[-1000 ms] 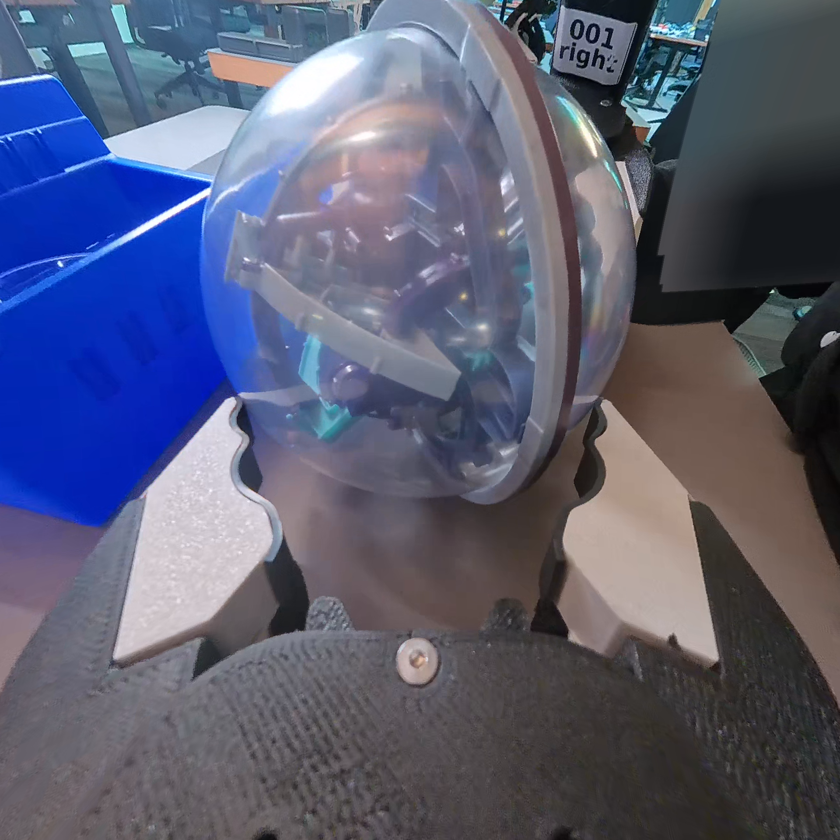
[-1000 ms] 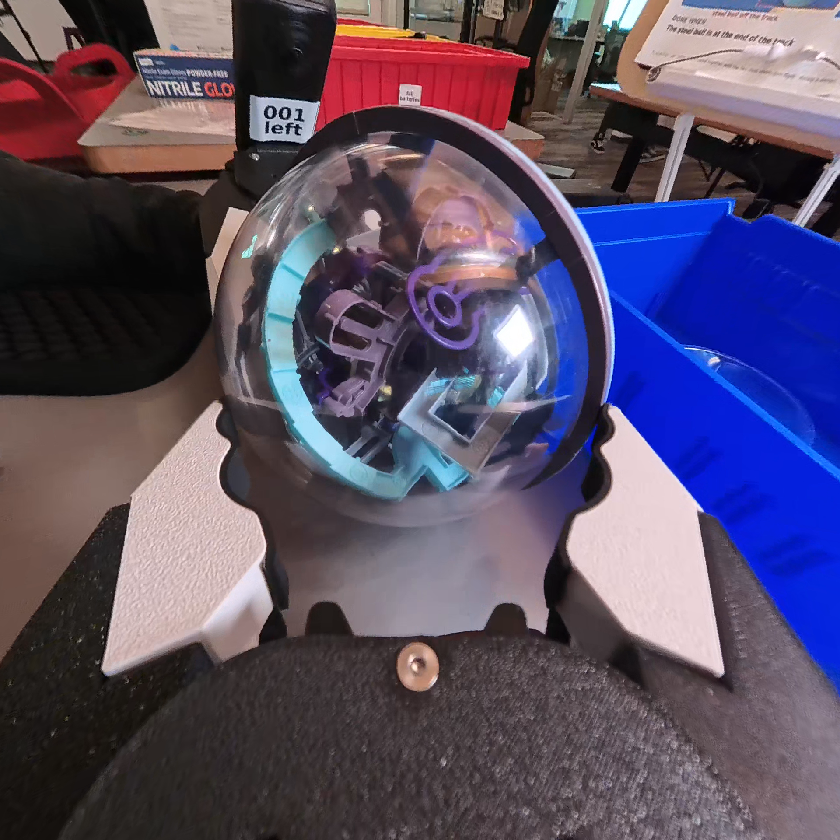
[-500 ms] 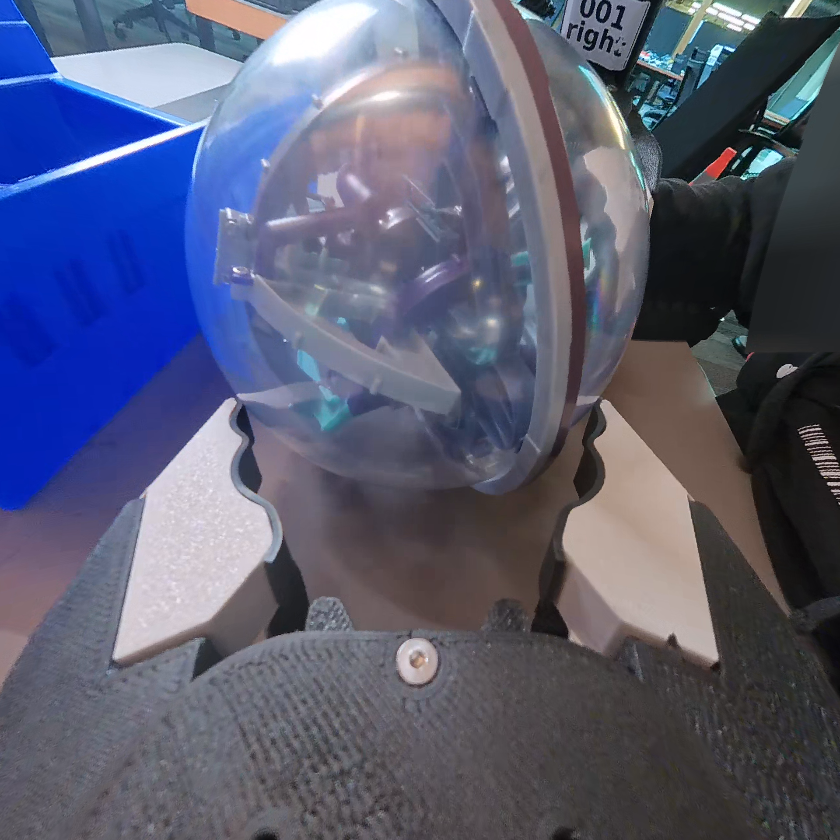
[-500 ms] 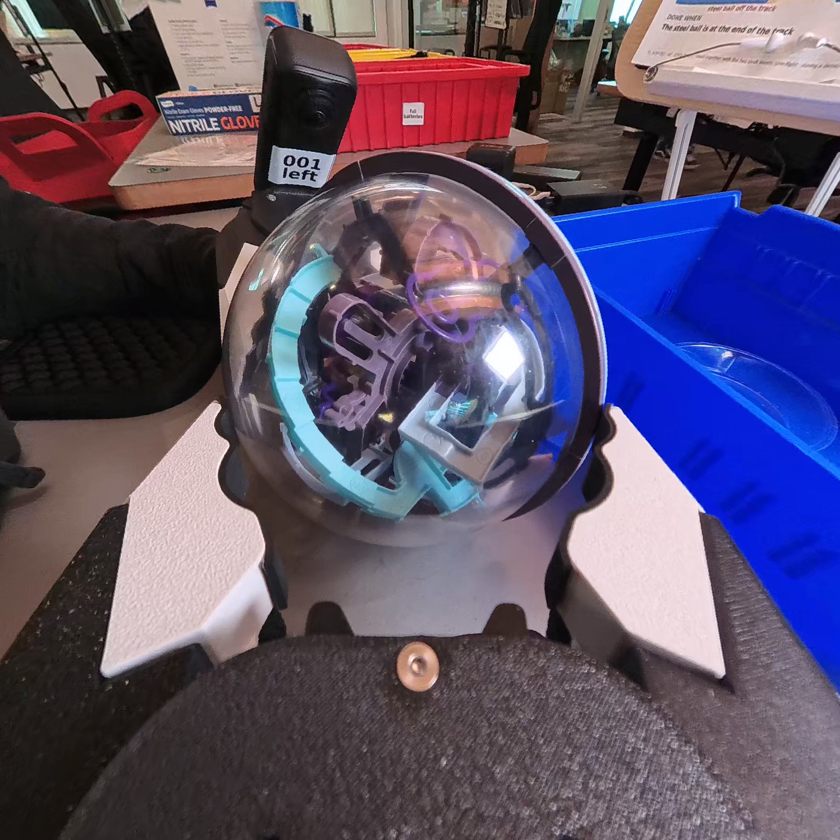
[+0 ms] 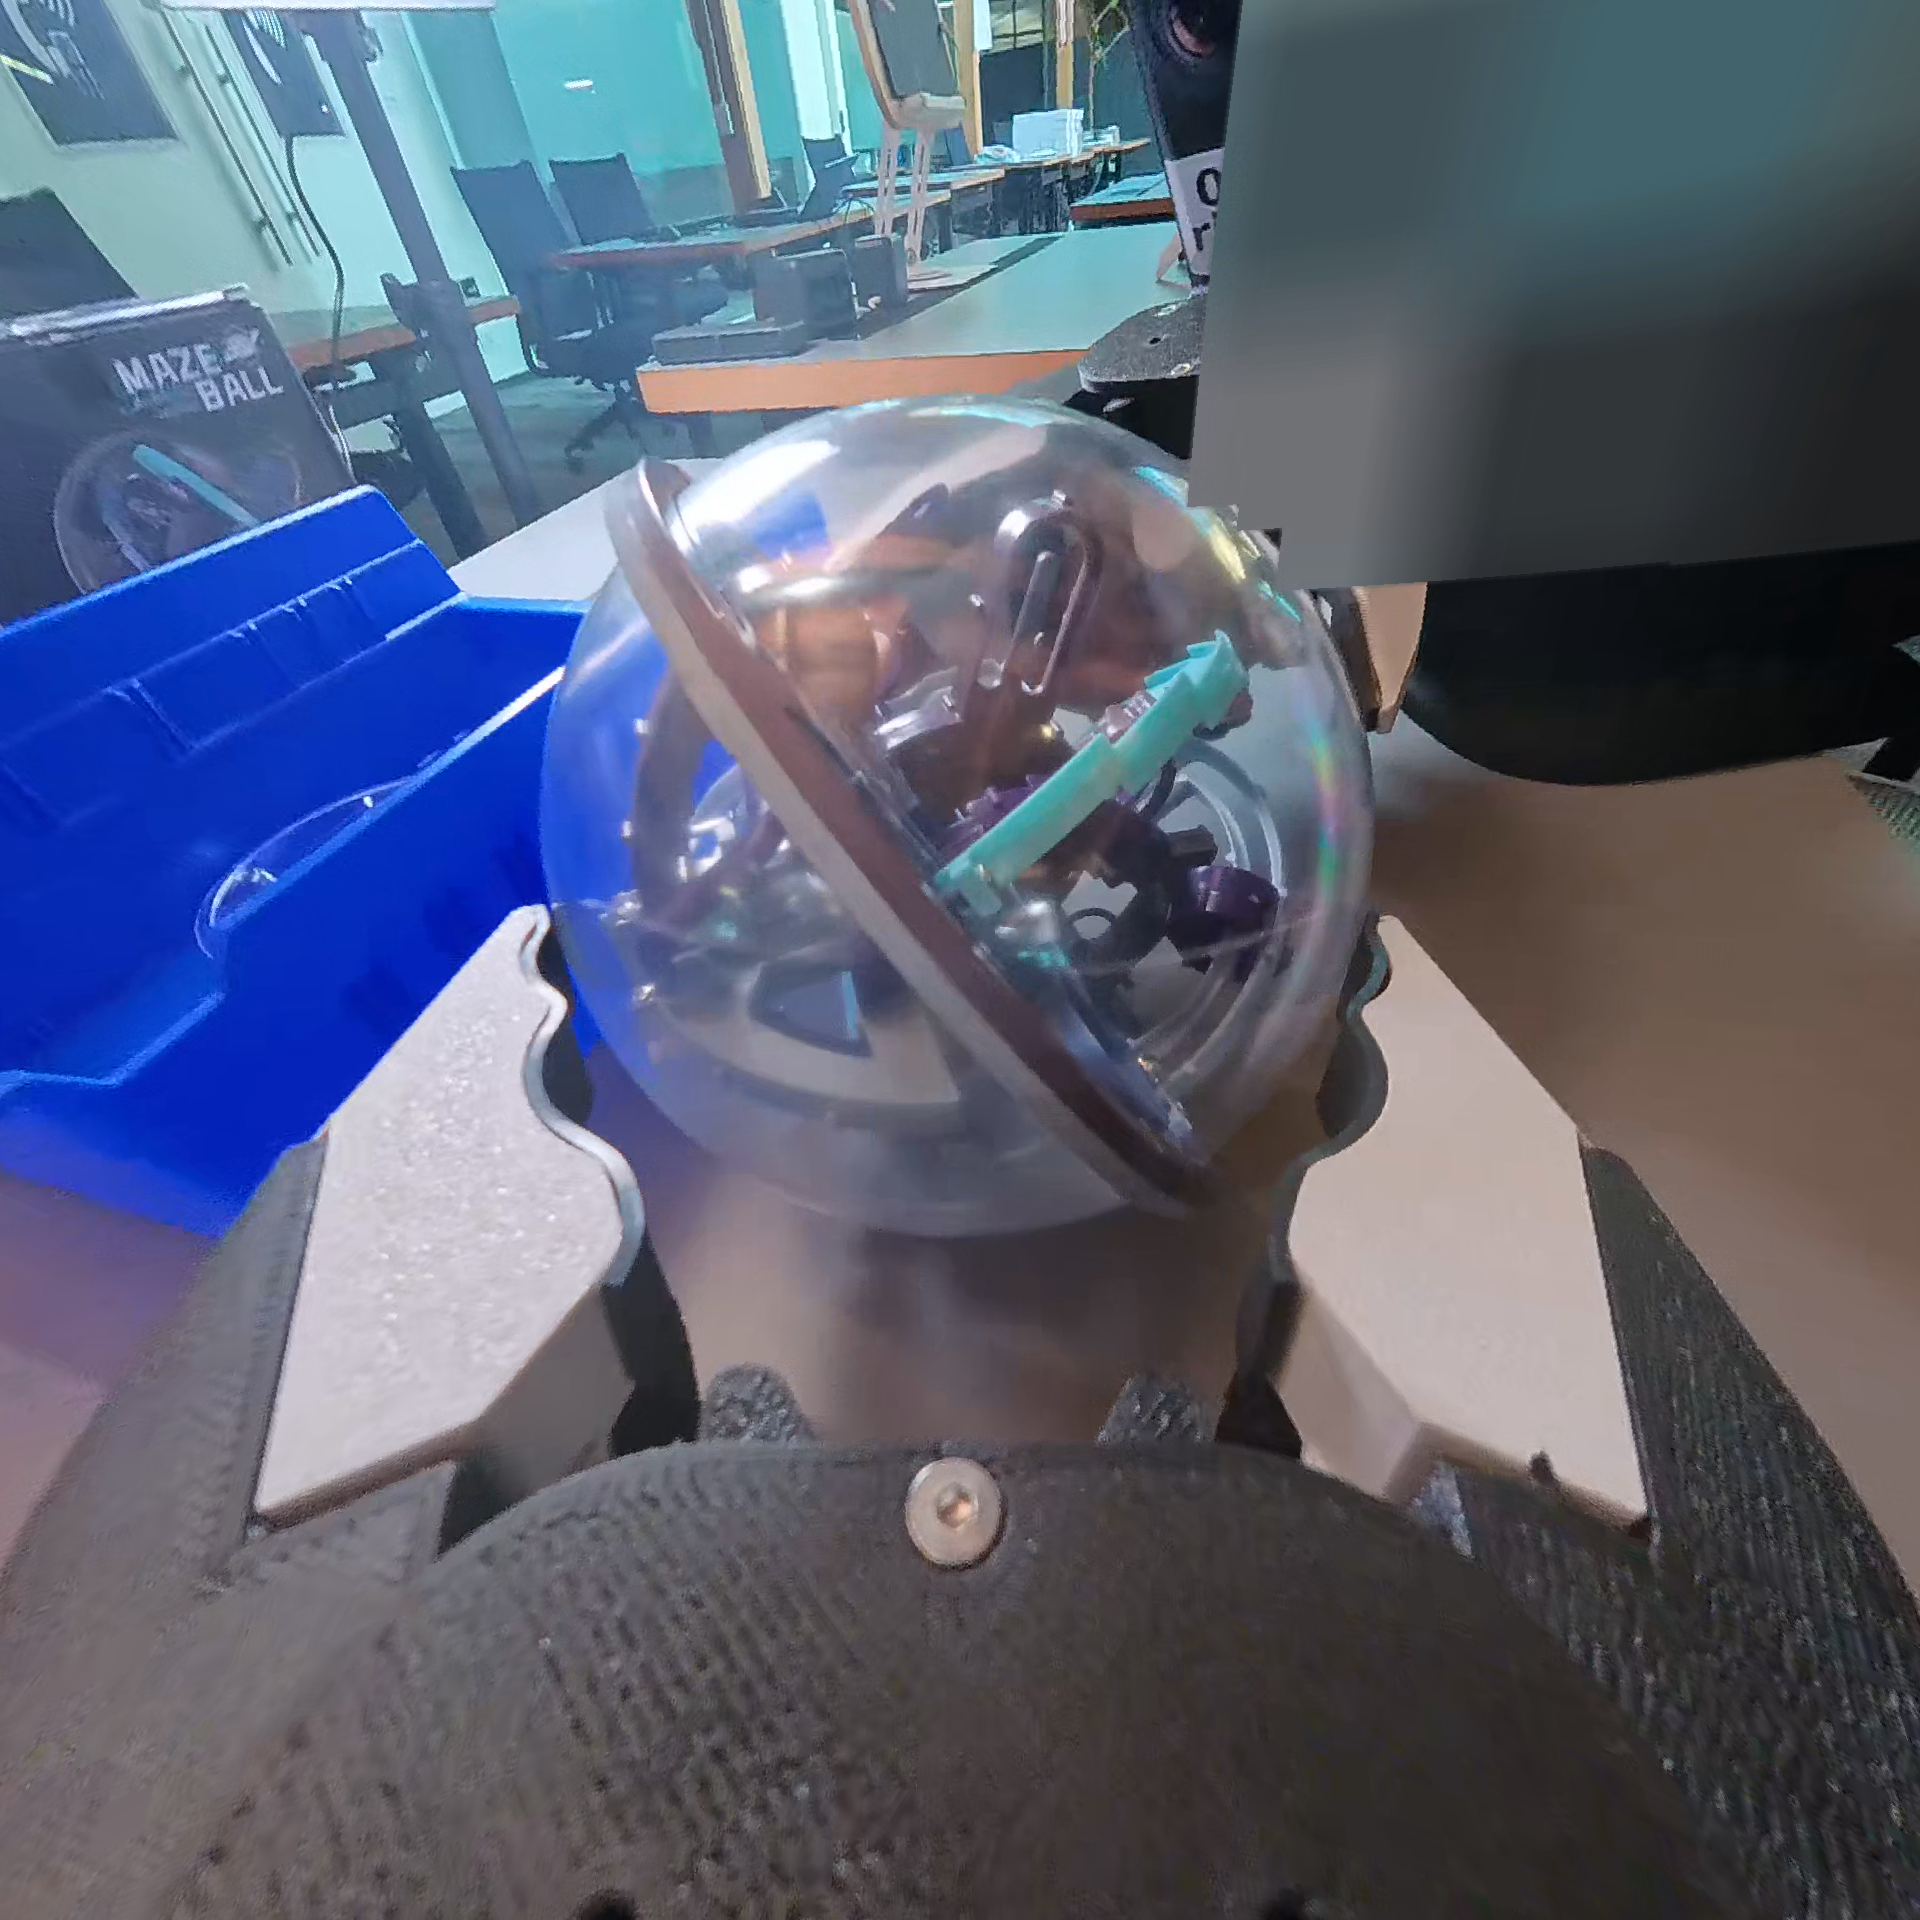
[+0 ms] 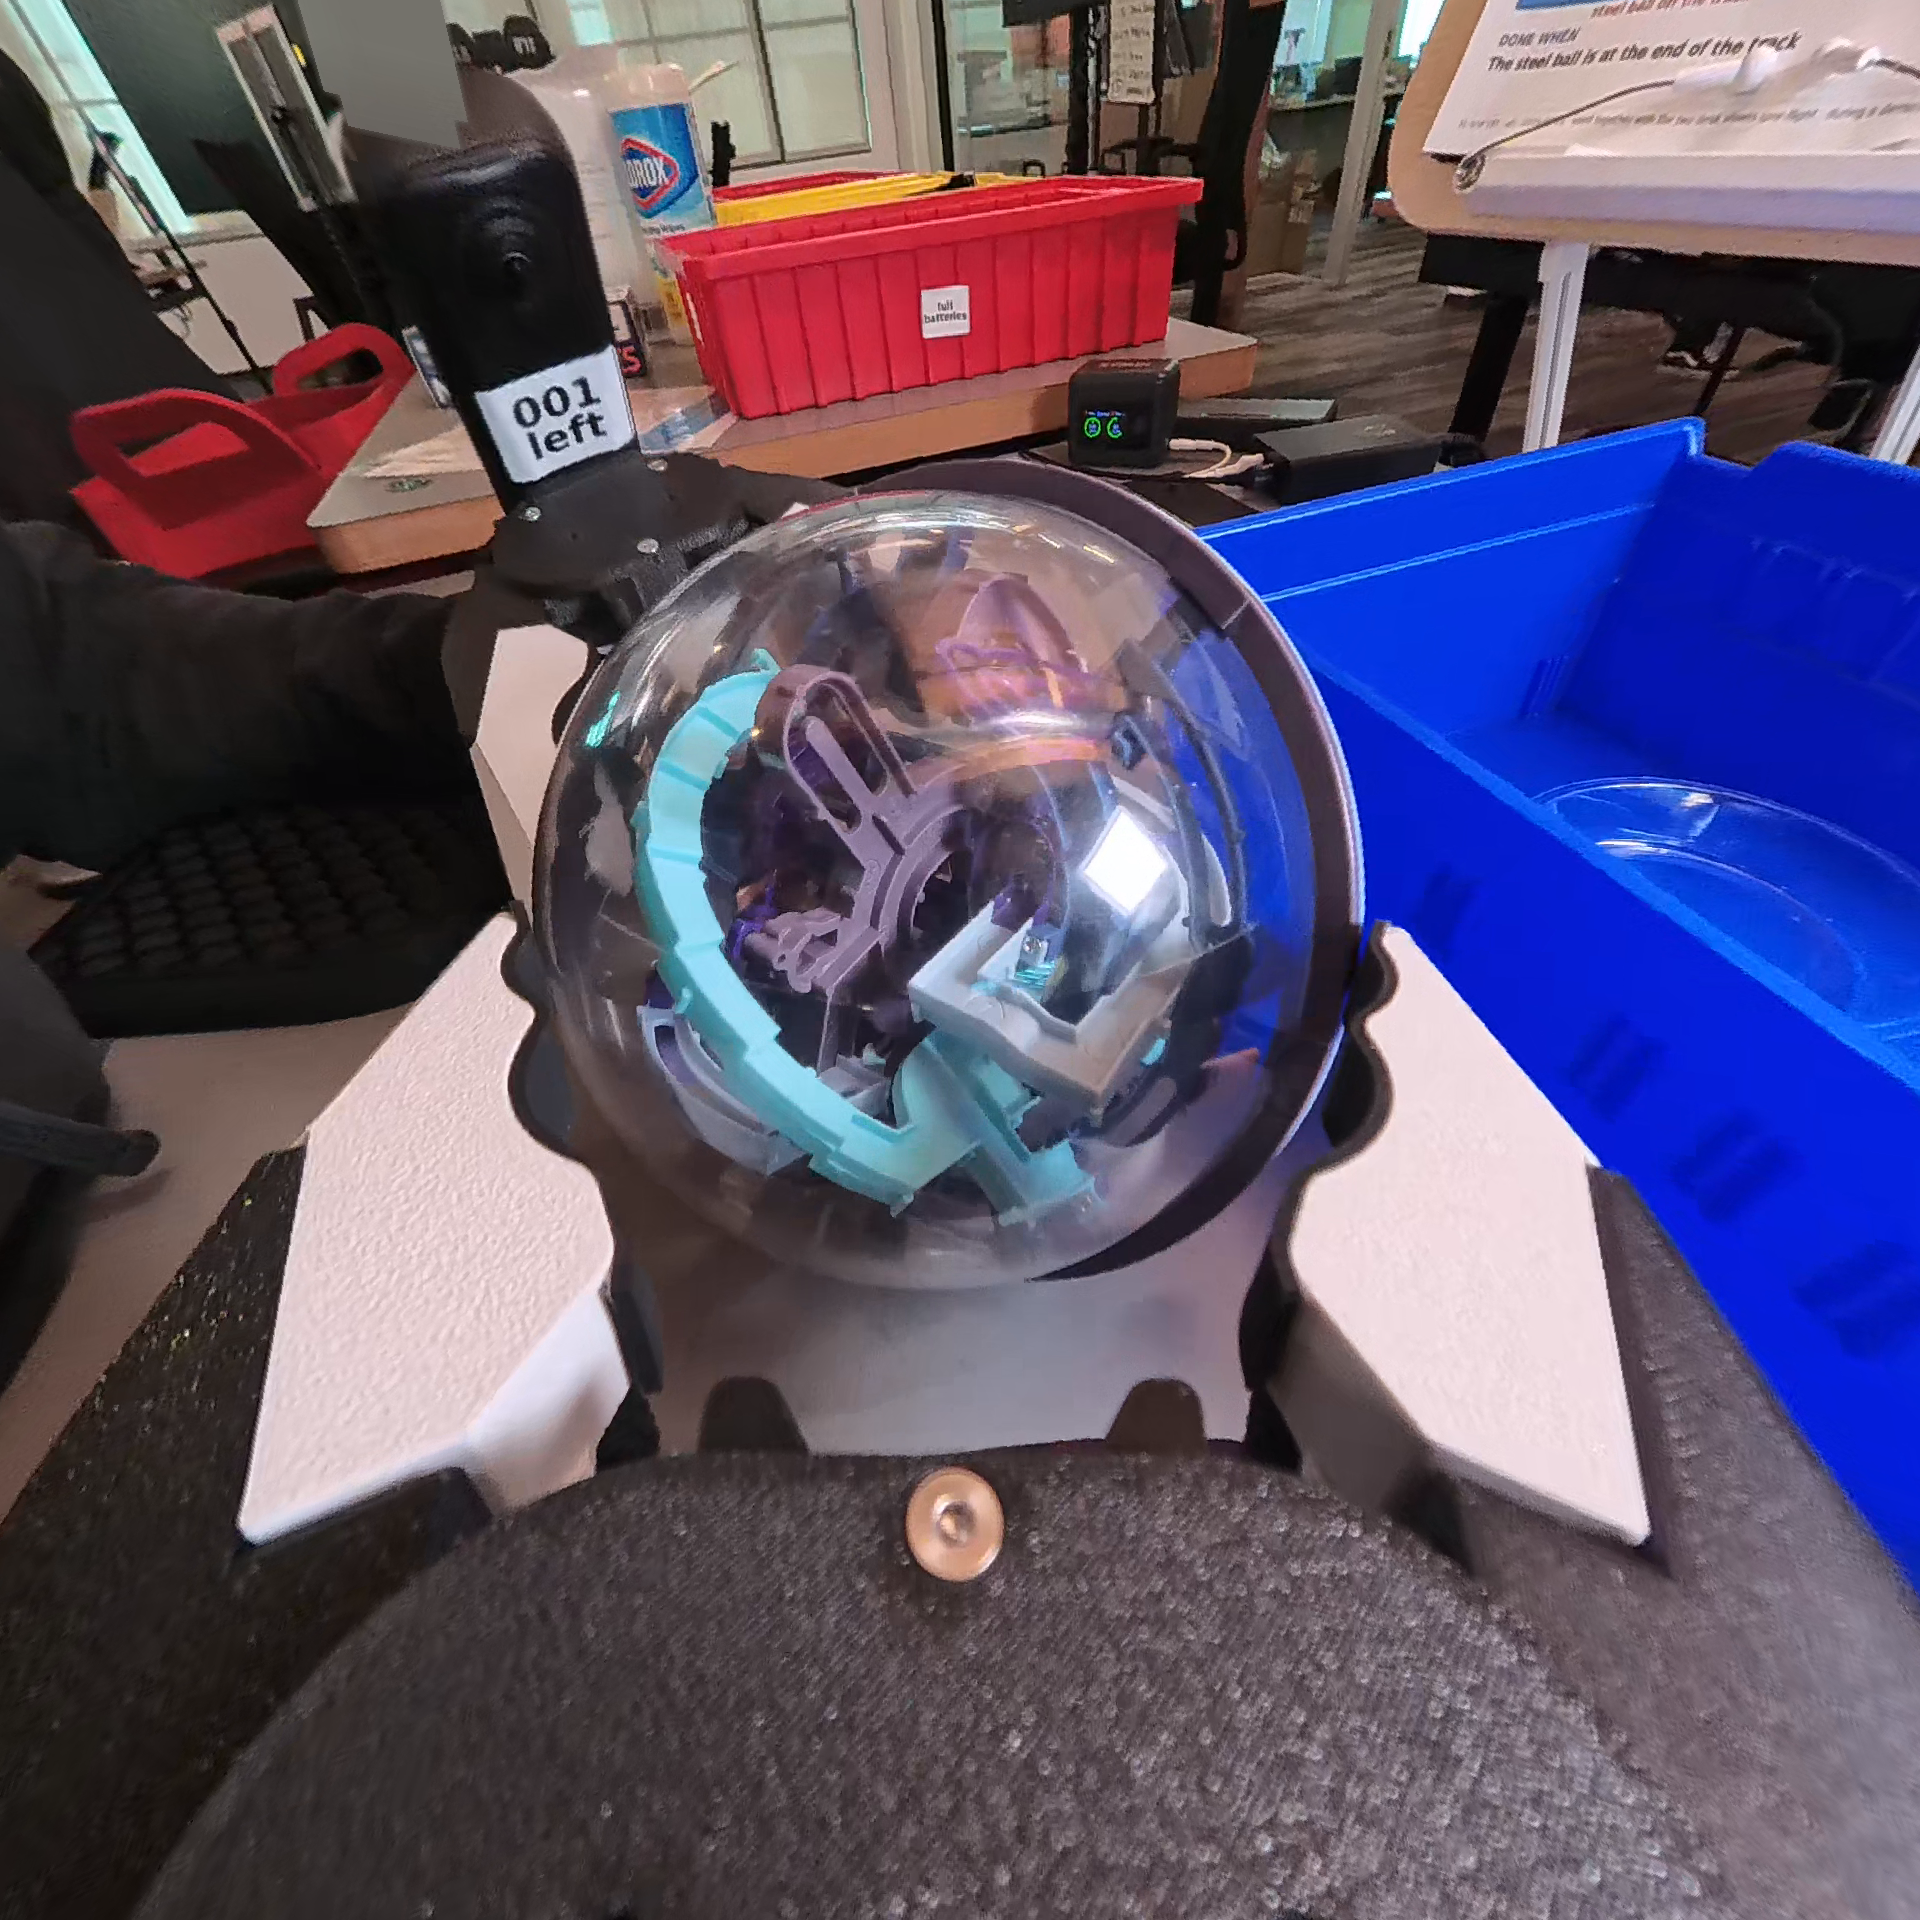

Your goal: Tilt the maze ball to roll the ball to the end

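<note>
Two grippers, one maze ball.

Left wrist view: left gripper [image 5: 951, 1049] clamped on maze ball [image 5: 956, 821], lifted off table. Seam ring, near upright a second ago, now slants steeply: tilt in progress, steel ball not discernible. Blue bin [image 5: 239, 831] left of maze ball, clear dome inside.

Right wrist view: right gripper [image 6: 940, 1039] clamped on maze ball [image 6: 935, 883] from opposite side. Blue bin [image 6: 1662, 831] right of maze ball, clear dome inside. Red bin [image 6: 925, 281] behind, contents hidden.

There are one maze ball [image 6: 940, 883], two grippers, the left gripper [image 5: 956, 1039] and the right gripper [image 6: 940, 1049], one blue bin [image 6: 1662, 790], one red crate [image 6: 935, 286], one red basket [image 6: 229, 447] and one dark printed box [image 5: 145, 447].
</note>
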Demonstrator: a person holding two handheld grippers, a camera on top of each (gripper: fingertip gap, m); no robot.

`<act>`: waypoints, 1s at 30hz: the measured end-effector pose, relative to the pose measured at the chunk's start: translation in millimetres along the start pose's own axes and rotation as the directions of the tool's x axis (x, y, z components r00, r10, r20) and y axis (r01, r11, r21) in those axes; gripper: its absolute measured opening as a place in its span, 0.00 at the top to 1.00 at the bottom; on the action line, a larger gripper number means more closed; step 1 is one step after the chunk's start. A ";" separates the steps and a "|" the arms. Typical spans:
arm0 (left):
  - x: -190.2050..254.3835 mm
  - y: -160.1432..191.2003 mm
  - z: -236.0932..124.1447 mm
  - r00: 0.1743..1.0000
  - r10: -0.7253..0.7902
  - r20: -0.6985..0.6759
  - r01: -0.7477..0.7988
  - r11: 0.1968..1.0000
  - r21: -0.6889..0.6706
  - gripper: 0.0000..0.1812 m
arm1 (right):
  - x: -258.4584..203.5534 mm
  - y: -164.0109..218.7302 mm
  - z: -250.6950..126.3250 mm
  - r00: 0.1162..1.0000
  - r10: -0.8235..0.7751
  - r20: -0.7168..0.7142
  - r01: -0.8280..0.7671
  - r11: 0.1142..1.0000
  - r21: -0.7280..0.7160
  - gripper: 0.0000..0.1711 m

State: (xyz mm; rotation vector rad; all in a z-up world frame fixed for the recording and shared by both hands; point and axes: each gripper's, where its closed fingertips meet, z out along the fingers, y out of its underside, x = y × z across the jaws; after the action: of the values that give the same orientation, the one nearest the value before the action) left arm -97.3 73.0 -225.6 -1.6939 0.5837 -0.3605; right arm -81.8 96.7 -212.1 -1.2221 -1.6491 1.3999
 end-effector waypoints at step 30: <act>-22.7 -13.9 12.5 0.995 0.085 -0.050 -0.088 0.995 -0.046 0.18 | 22.4 17.0 -3.9 0.998 -0.052 0.027 0.055 0.991 -0.125 0.17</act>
State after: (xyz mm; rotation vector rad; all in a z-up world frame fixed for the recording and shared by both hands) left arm -106.8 97.7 -212.8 -1.7038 0.7039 -0.3282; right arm -82.3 118.9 -229.7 -1.2256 -1.7964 1.3000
